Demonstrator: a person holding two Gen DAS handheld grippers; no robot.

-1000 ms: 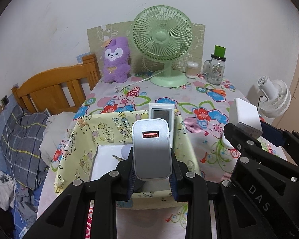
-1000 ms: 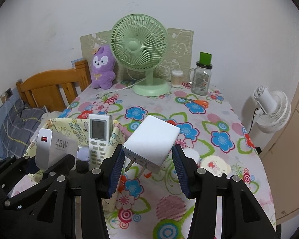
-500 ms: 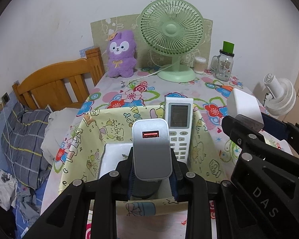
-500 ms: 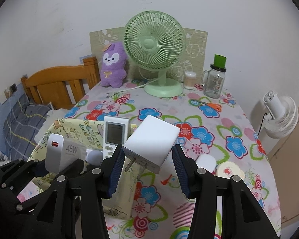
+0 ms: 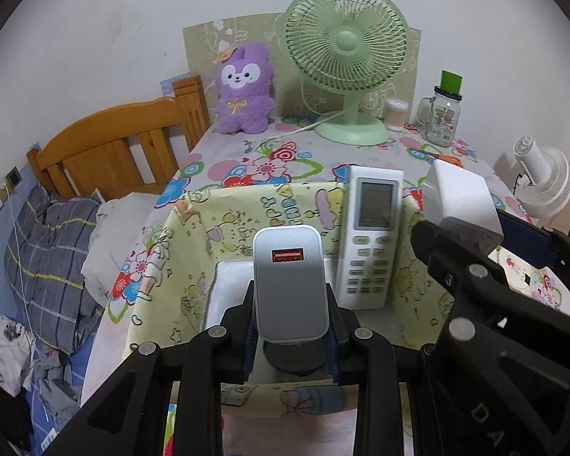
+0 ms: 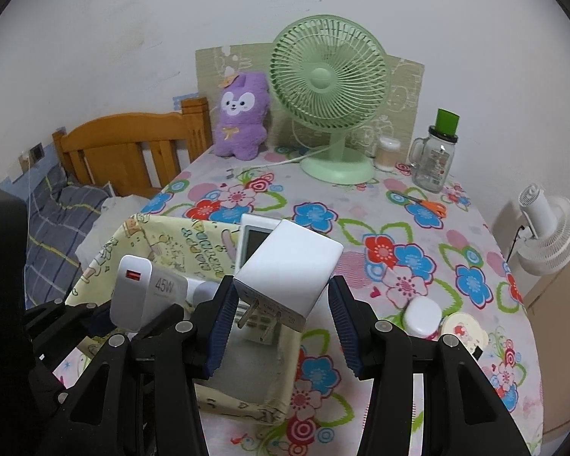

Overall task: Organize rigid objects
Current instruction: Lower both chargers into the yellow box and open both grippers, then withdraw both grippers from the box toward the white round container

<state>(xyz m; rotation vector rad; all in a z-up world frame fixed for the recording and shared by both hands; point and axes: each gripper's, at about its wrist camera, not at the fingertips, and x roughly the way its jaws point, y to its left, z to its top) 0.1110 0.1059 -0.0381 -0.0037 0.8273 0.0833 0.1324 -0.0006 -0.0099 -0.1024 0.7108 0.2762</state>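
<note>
My left gripper (image 5: 290, 336) is shut on a grey-white USB charger (image 5: 289, 283) with an orange port, held over the yellow fabric basket (image 5: 224, 224). That charger (image 6: 133, 292) also shows at the left of the right wrist view, marked 45W. My right gripper (image 6: 281, 319) is shut on a white plug adapter (image 6: 290, 271), prongs pointing down, over the basket's (image 6: 163, 243) right side. The adapter (image 5: 459, 199) appears at the right of the left wrist view. A white remote control (image 5: 372, 235) leans upright inside the basket against its far wall.
A green desk fan (image 6: 326, 91), a purple plush toy (image 6: 241, 114), a glass jar with a green lid (image 6: 435, 155) and orange scissors (image 6: 427, 203) stand at the far side of the floral table (image 6: 399, 228). Small white cases (image 6: 423, 315) lie to the right. A wooden bed (image 5: 114, 148) is at left.
Both grippers have moved left and forward with their loads, so the basket now lies right beneath them. The grips have not changed.
</note>
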